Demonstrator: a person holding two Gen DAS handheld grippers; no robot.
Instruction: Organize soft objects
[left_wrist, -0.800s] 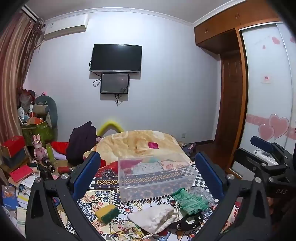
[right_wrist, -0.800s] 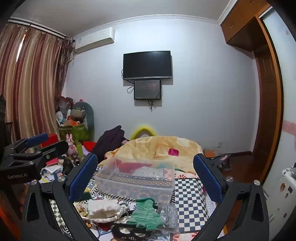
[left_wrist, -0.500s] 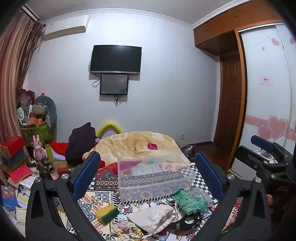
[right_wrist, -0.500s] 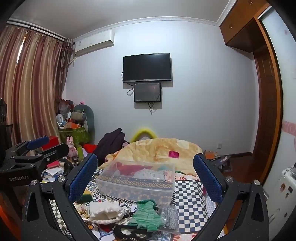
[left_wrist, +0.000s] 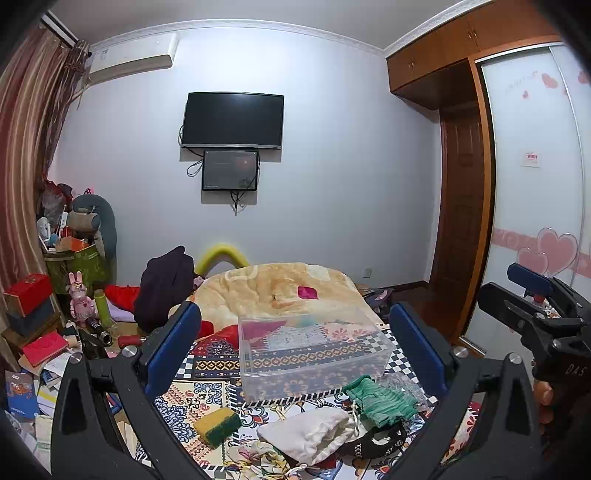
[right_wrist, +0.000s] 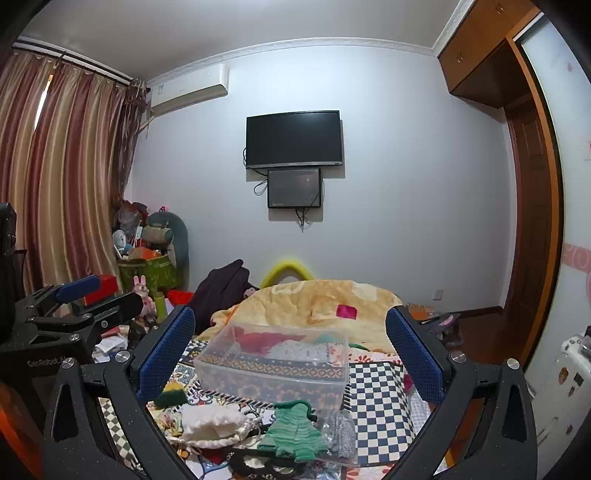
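A clear plastic box (left_wrist: 310, 354) (right_wrist: 273, 365) stands on the patterned bedspread. In front of it lie a white drawstring bag (left_wrist: 310, 432) (right_wrist: 210, 428), a green knitted piece (left_wrist: 380, 398) (right_wrist: 291, 432), a yellow-green sponge (left_wrist: 218, 424) (right_wrist: 170, 397), a silvery scrubber in a clear bag (right_wrist: 338, 432) and a black band (left_wrist: 373, 443). My left gripper (left_wrist: 295, 321) hovers above and short of them, open and empty. My right gripper (right_wrist: 290, 325) is beside it to the right, also open with nothing between its fingers.
A yellow blanket (left_wrist: 280, 288) is heaped behind the box, with a dark garment (left_wrist: 166, 288) to its left. Boxes, papers and toys crowd the floor at left (left_wrist: 40, 332). A wardrobe with heart stickers (left_wrist: 535, 221) and a wooden door stand to the right.
The scene sits slightly lower in the right wrist view. The left wrist view is practically unchanged. Both grippers stay wide open.
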